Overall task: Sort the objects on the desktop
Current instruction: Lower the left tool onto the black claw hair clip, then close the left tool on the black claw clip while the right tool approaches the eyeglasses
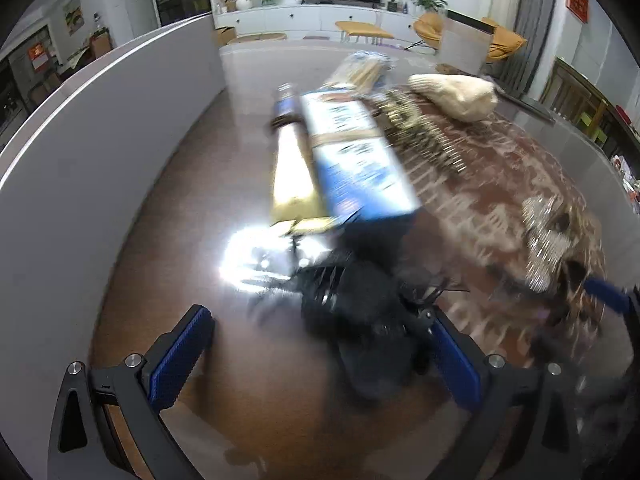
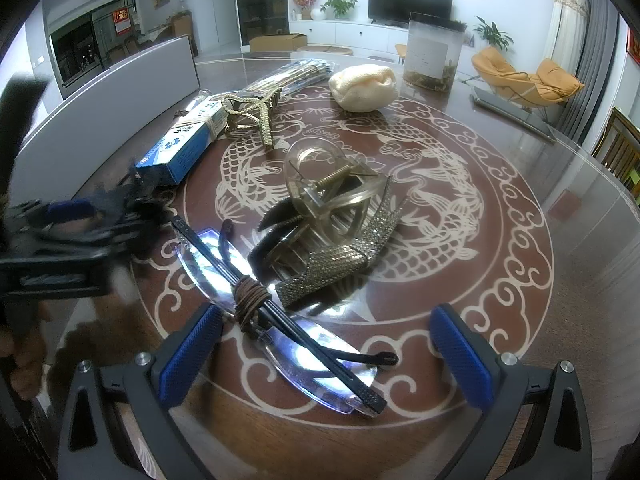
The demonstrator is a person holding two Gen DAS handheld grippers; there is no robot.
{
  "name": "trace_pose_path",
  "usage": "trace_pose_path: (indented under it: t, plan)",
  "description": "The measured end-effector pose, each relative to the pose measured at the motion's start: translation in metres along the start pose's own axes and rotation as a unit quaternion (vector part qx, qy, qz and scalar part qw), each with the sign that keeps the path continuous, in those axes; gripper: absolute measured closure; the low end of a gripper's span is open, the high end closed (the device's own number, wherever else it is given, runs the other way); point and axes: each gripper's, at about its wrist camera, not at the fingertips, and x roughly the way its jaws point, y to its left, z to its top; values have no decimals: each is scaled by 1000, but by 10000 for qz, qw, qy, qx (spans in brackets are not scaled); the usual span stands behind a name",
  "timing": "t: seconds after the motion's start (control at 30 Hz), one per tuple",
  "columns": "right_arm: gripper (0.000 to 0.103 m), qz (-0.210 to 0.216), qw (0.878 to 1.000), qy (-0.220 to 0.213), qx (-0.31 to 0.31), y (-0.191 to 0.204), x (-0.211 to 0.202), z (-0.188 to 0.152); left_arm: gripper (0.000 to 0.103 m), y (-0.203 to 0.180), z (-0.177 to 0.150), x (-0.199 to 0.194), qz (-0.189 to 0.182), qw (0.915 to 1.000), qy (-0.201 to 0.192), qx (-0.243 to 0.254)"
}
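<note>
- Folded rimless glasses (image 2: 280,320), cord-wrapped, flat between the right gripper (image 2: 326,356) fingers.
- Rhinestone clip (image 2: 340,256) and clear claw clip (image 2: 332,196) just ahead.
- Blue box (image 2: 180,148) far left-ahead.

Left view smeared by motion blur; white glare on the table (image 1: 248,256) ahead. Right view sharp, edges fisheye-bent.

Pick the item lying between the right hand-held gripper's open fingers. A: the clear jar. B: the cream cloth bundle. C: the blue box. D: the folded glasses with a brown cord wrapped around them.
D: in the right wrist view the folded glasses, bound by a brown cord, lie on the table between the open fingers of the right hand-held gripper.
</note>
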Motion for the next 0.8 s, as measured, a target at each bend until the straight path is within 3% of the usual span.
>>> trace_pose_path:
  t: [0.2,0.5,0.73,0.77,0.8]
  plan:
    - [0,0,10000,0,0,0,0,0,0,33,-24,-14,25,10000,-34,-47]
    - [0,0,10000,-1,0,0,0,0,0,13,-5,6,-75,9996,-246,130]
    - [0,0,10000,-1,0,0,0,0,0,20,-4,7,-63,9993,-342,97]
    - [0,0,10000,-1,0,0,0,0,1,23,-6,6,-50,9992,-377,100]
    - [0,0,10000,0,0,0,0,0,14,24,-8,4,-57,9989,-447,133]
